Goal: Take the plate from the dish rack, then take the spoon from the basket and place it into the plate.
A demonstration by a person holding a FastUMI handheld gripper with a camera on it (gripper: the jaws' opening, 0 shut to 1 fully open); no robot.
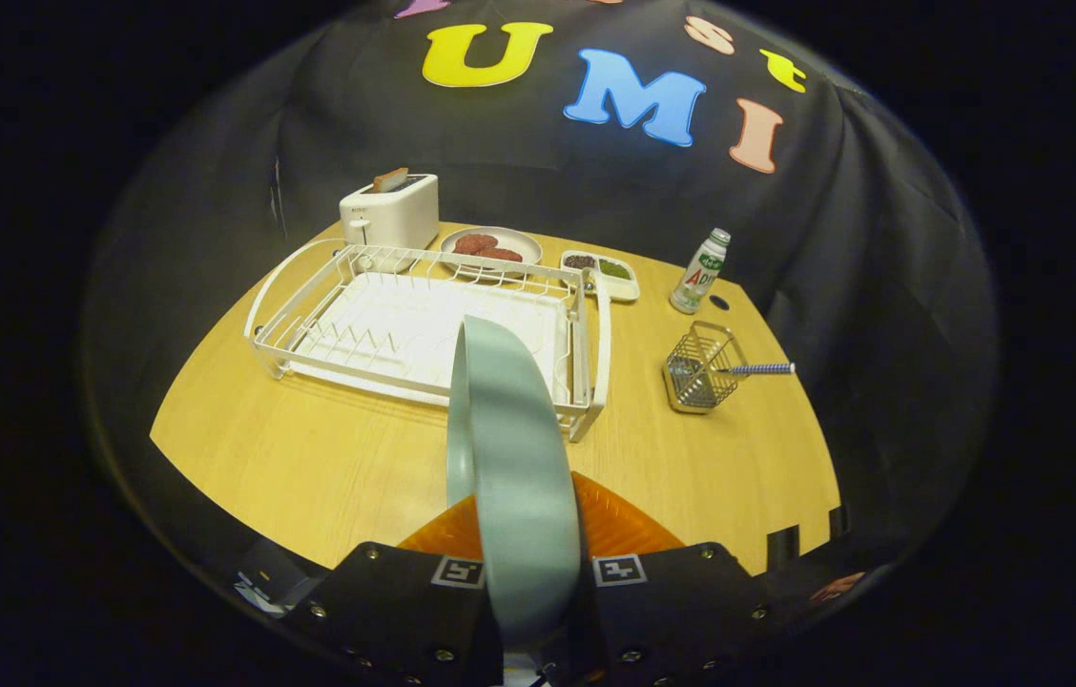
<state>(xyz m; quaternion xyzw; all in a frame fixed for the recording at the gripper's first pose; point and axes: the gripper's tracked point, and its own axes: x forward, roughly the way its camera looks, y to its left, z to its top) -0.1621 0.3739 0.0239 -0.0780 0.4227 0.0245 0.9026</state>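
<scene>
I have the plate [514,477] clamped edge-on in my gripper [528,563], lifted near the rack [424,324]. My hold looks thin, I think; tilting carelessly could slip it onto the table [309,458].

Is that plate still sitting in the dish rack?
Out. The plate stands on edge between the gripper fingers, raised above the table, nearer than the dish rack.

The gripper view rides on the gripper [527,563], raised above the near edge of the counter [328,468] and tilted down across it toward the far cloth wall [881,239]. The dish rack [424,324] sits mid-distance; a plate [514,458] clamped edge-on between the jaws looms closest.
</scene>
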